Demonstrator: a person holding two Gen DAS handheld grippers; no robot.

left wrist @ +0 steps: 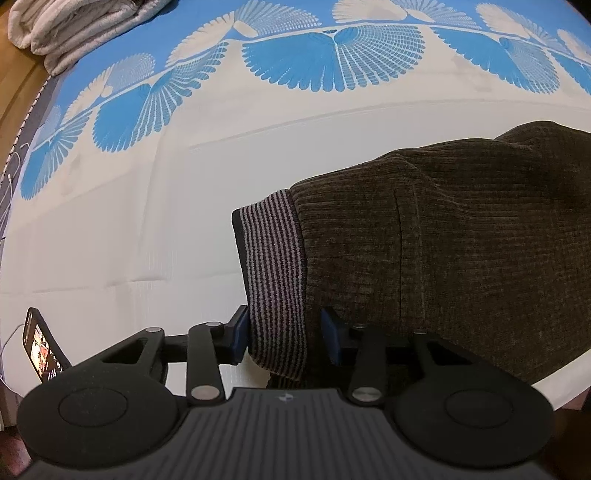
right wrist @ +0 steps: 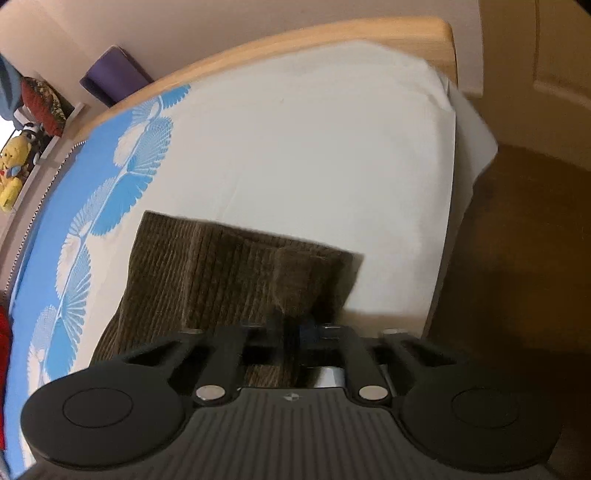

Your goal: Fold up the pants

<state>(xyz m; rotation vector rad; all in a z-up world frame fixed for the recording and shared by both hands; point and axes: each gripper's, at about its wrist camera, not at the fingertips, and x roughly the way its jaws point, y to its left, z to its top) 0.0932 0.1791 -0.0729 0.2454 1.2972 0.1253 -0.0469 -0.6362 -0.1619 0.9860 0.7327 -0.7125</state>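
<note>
I see the pants (left wrist: 461,240) as thick ribbed cloth, dull brown and corduroy-like, with a knitted striped waistband (left wrist: 273,273). The bed sheet (left wrist: 129,221) under them looks like smooth matt cotton, creased in places. My left tool (left wrist: 284,336) is matt black plastic with blue rubbery pads (left wrist: 242,328) and shiny metal pins. The bed frame (right wrist: 295,40) is pale, smooth wood. The folded towel (left wrist: 74,26) looks fluffy.
</note>
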